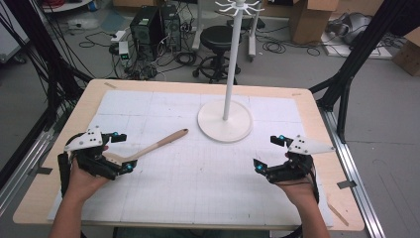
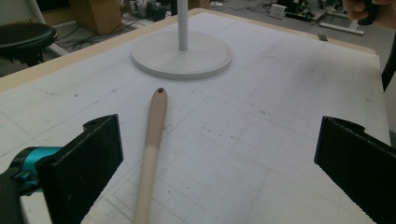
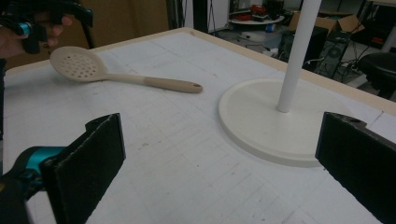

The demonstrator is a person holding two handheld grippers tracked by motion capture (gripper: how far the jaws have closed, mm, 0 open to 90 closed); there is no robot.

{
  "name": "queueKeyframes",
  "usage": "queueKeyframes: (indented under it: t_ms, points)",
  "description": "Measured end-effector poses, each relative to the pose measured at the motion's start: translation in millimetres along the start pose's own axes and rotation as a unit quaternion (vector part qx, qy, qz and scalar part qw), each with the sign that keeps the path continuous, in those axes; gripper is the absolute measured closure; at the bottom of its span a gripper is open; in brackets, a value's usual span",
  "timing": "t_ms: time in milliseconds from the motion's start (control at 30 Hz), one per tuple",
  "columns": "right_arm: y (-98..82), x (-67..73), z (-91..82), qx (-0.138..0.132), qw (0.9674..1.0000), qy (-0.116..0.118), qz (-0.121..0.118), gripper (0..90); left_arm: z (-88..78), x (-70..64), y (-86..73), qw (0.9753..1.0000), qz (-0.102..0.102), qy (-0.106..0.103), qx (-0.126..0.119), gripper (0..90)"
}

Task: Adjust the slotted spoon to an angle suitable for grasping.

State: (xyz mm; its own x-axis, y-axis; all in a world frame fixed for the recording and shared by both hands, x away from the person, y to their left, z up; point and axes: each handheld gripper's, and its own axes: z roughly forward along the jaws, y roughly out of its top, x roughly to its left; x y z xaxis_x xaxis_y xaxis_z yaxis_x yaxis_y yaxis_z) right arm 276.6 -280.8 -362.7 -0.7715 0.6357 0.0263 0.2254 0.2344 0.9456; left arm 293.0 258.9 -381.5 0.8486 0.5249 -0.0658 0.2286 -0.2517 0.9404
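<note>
A beige slotted spoon (image 1: 161, 143) lies on the white gridded mat (image 1: 198, 183), left of centre, with its handle pointing toward the white stand's round base (image 1: 225, 128). My left gripper (image 1: 124, 152) stands open at the spoon's head end. In the left gripper view the spoon's handle (image 2: 152, 144) runs out between the wide jaws, nearer the left one, and touches neither. In the right gripper view the spoon's perforated head (image 3: 77, 65) rests on the mat just in front of the left gripper (image 3: 42, 18). My right gripper (image 1: 269, 152) is open at the right, with nothing between its jaws.
The stand's white pole (image 1: 232, 59) rises from its base (image 3: 275, 121) at the table's far middle, with hooks on top. A thin wooden stick (image 1: 339, 213) lies by the front right corner. Black frame legs flank the table; a stool (image 1: 217, 39), computers and boxes stand beyond.
</note>
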Motion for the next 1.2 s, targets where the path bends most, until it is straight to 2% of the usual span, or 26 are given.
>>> queueKeyframes:
  t_ms: [267,533,800,1033,1133,1167,1200]
  points:
    - [-1.6,-3.4,-2.2,0.000,1.0000,-0.002,-0.001,0.3,0.2,0.9,-0.3,1.0000,-0.001,0.004,0.002,1.7]
    - [0.1,1.2,-2.4,0.006,0.9999,-0.007,-0.004,0.3,2.3,0.7,-0.6,1.0000,0.000,-0.001,0.006,1.7]
    - [-2.5,0.2,-0.1,0.012,0.9999,-0.007,-0.003,0.3,1.1,2.5,1.3,1.0000,-0.004,0.005,0.006,1.7]
    - [-2.6,0.5,1.3,0.017,0.9998,-0.005,-0.002,0.3,10.4,10.4,14.4,0.9993,-0.007,0.014,0.032,1.7]
    - [-2.7,-0.3,2.2,0.015,0.9998,-0.007,-0.006,0.3,21.3,15.5,25.4,0.9979,-0.008,0.023,0.061,1.7]
    - [-2.7,-0.6,1.9,0.016,0.9999,-0.006,-0.004,0.3,29.7,17.9,33.0,0.9965,-0.005,0.022,0.081,1.7]
    - [-2.7,-0.6,1.9,0.016,0.9999,-0.006,-0.004,0.3,29.7,17.9,33.0,0.9965,-0.005,0.022,0.081,1.7]
